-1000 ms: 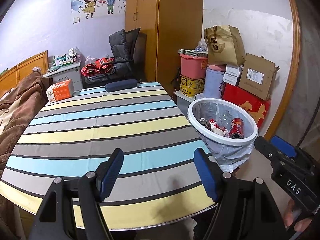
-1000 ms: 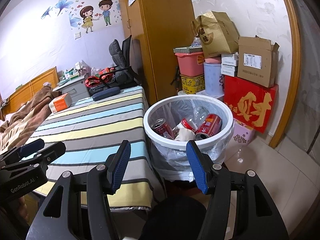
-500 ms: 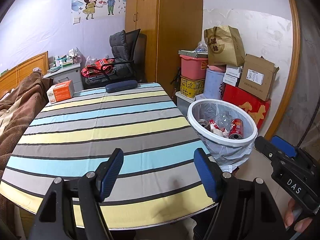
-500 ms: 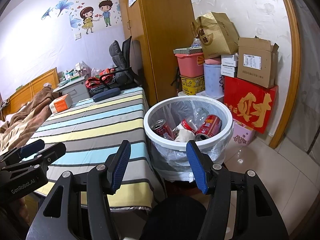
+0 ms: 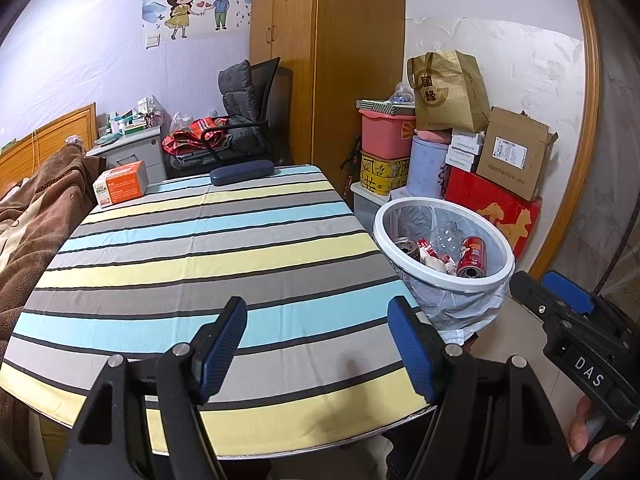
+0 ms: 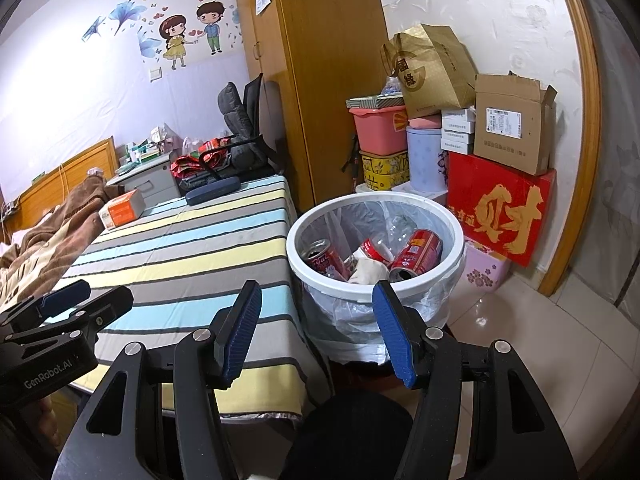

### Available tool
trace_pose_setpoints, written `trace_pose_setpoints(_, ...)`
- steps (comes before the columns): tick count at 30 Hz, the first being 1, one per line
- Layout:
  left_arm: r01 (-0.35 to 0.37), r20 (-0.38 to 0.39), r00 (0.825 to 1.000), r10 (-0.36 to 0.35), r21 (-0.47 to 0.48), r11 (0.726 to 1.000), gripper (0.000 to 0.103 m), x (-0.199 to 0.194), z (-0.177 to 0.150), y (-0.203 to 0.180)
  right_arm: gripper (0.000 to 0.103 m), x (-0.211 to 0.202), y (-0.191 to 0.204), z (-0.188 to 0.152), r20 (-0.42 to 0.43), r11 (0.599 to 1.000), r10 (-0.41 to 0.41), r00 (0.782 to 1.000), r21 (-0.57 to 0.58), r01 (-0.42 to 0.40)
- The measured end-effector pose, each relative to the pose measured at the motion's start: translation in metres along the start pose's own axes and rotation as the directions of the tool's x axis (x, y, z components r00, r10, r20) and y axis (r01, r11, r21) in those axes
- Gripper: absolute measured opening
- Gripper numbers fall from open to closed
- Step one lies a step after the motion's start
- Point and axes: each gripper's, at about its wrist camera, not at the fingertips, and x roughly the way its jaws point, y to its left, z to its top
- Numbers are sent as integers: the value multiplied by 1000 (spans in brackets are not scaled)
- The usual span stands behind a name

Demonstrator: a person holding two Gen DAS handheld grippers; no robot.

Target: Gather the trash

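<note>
The white trash bin [image 6: 374, 248] stands on the floor right beside the striped table [image 5: 200, 248], and it is the thing to look from. It has a clear bag inside. Red cans [image 6: 416, 256] and some crumpled white bits lie in the bin, all mixed together.

The right gripper [image 6: 316, 332] hangs just in front of the bin, a little above its near rim. Its blue pads are spread wide apart and there is nothing between them.

The left gripper [image 5: 316, 344] hangs over the near edge of the table, off to the side of the bin away from the wall. Its blue pads are spread wide too, and it holds nothing.

On the far end of the table, well away from the bin, sit an orange box [image 5: 122, 188] and a dark blue case [image 5: 242, 172]. Behind the bin, boxes [image 6: 504, 200] are piled against the wall.
</note>
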Motion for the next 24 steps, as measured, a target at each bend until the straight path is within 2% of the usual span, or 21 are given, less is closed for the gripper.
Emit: trace_pose_setpoints(24,7,-1,1000,-7,-1,1000,75,0,-3,-2,59,-2,1,1,2,1000,3,1000,0,-3)
